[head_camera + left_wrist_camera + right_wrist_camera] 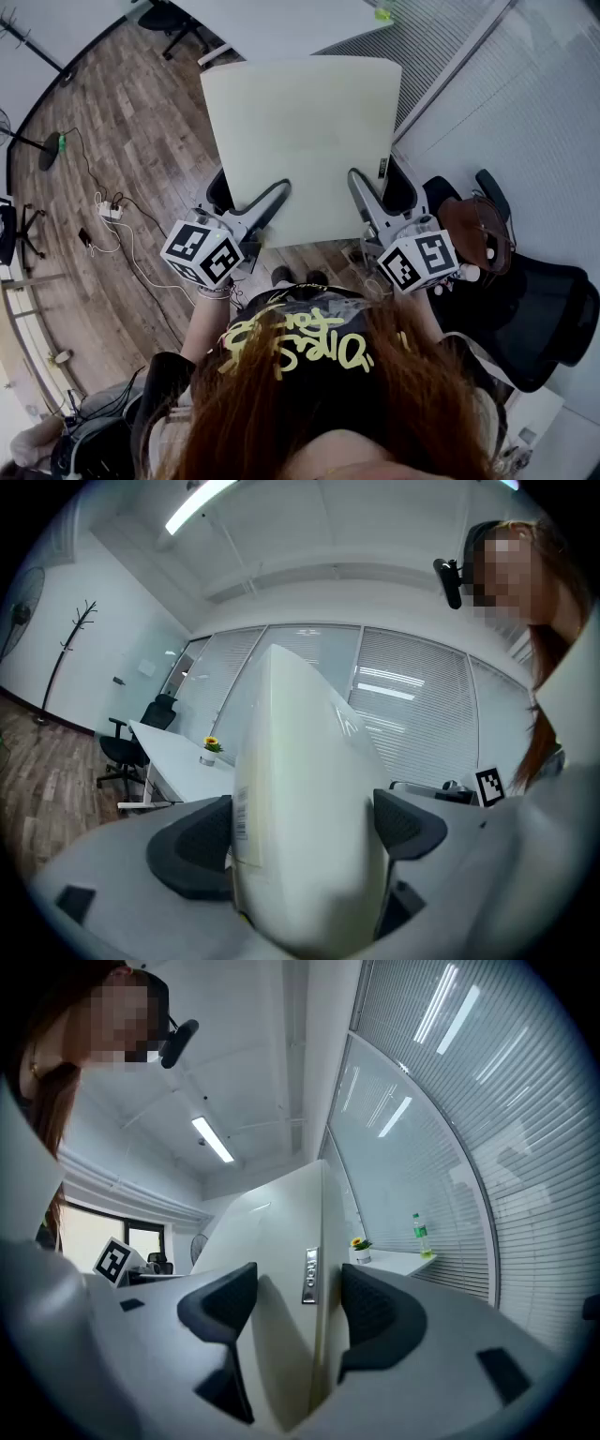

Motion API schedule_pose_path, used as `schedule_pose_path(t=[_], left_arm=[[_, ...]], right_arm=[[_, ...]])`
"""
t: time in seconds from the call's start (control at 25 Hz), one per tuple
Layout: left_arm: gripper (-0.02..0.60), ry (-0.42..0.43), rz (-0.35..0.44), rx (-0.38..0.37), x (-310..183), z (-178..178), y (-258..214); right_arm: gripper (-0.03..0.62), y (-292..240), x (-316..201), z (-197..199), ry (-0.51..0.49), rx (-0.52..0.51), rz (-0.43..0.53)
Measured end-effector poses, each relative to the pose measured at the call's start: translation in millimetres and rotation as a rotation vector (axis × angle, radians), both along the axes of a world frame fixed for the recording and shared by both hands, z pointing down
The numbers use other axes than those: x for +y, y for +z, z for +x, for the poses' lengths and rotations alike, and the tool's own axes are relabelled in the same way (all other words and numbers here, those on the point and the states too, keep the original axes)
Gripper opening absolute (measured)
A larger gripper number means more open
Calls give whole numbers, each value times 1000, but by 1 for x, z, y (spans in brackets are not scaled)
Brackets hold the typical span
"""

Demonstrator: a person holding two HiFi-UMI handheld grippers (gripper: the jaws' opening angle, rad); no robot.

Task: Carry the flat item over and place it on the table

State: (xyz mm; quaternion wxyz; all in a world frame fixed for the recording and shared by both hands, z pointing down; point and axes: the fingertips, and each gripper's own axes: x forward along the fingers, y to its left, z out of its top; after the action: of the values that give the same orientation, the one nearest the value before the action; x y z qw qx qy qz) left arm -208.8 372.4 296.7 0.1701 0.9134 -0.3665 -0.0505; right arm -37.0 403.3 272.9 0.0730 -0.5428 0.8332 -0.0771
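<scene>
Out in front of you, above the wood floor [141, 141], the flat cream board [305, 141] hangs level in the air, its near edge towards your body. Your left gripper [269, 201] is clamped on the near left part of that edge and your right gripper [362, 193] on the near right part. In each gripper view the board fills the gap between the dark pads, with the jaws spread wide around its thickness.

Writing is sparse. A small silver label [309, 1274] sits on the board's edge just beside your right gripper's pad, and its dark letters are too small to read. A pale sticker [241, 822] with fine print sits on the board by your left gripper's pad, also unreadable. Your black shirt [300, 337] carries yellow script lettering that I cannot make out. Each gripper's cube bears black-and-white square markers.

Beyond the board stands a white desk [183, 761] with a small yellow flower pot [212, 747] and a green bottle [421, 1235]. A brown bag [478, 230] rests on a black chair [553, 309] to your right.
</scene>
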Motion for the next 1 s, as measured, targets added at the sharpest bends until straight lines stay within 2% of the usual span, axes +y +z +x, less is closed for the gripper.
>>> schedule_pose_path(t=[0.64, 1.0], left_arm=[[471, -1, 0, -14, -7, -11, 6], [472, 4, -14, -17, -8, -29, 15]], right_arm=[[285, 9, -9, -11, -10, 1, -7], [285, 19, -8, -30, -3, -12, -40]])
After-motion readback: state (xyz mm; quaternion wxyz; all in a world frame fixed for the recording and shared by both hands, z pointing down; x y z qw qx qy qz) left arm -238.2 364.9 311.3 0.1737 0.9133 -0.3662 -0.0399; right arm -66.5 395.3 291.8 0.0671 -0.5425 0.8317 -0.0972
